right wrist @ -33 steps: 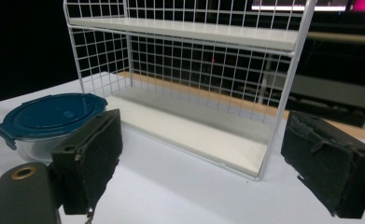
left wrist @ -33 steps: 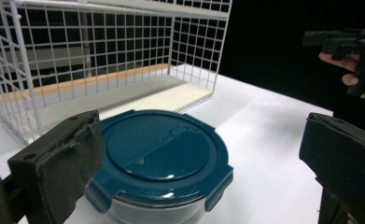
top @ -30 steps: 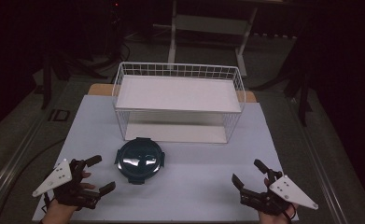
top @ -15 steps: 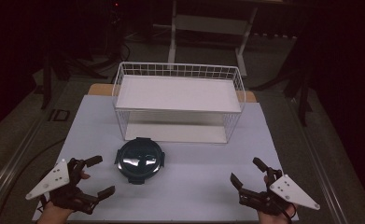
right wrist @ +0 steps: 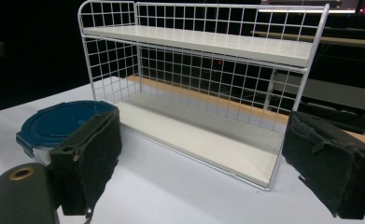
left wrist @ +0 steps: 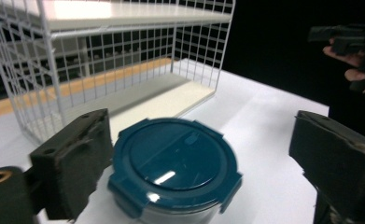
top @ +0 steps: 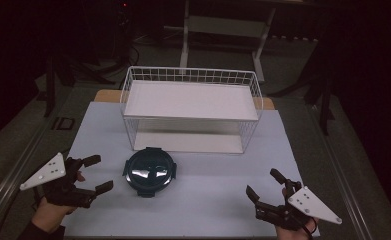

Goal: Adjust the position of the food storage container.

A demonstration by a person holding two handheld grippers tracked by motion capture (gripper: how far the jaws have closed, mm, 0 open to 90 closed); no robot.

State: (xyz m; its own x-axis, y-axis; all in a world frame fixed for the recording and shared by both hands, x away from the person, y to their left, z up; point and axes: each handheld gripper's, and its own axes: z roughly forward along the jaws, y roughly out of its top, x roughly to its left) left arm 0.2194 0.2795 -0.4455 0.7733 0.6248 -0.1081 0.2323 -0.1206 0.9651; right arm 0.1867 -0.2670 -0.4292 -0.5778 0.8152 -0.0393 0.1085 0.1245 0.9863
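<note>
The round dark-teal container [top: 149, 171] with its clip-on lid sits on the white desk [top: 208, 210], just in front of the lower level of the white wire shelf rack [top: 191, 111] and apart from it. The left gripper [top: 95, 173] is just beside it on the person's left, fingers [left wrist: 75, 163] spread wide and holding nothing; in the left gripper view the container lies between the two fingers but nearer the left-hand one. The right gripper [top: 264, 189] hovers well apart at the desk's near right corner, its fingers [right wrist: 89, 154] also wide and empty.

The likeliest trouble, as I judge it, is an off-centre close. With the container nearer one finger, that finger would meet it first and push it across the smooth desk rather than clamp it. The lid's four protruding clip tabs are another risk: a finger landing on a tab could slip or twist the container round. A push away from the person might knock it against the rack's front wire.

Whether the container holds anything cannot be told; the lid is dark and carries a glare spot. Its lower body is cut off at the bottom of the left gripper view. Whether all clips are latched is too small to make out. The surroundings beyond the desk are dim.
</note>
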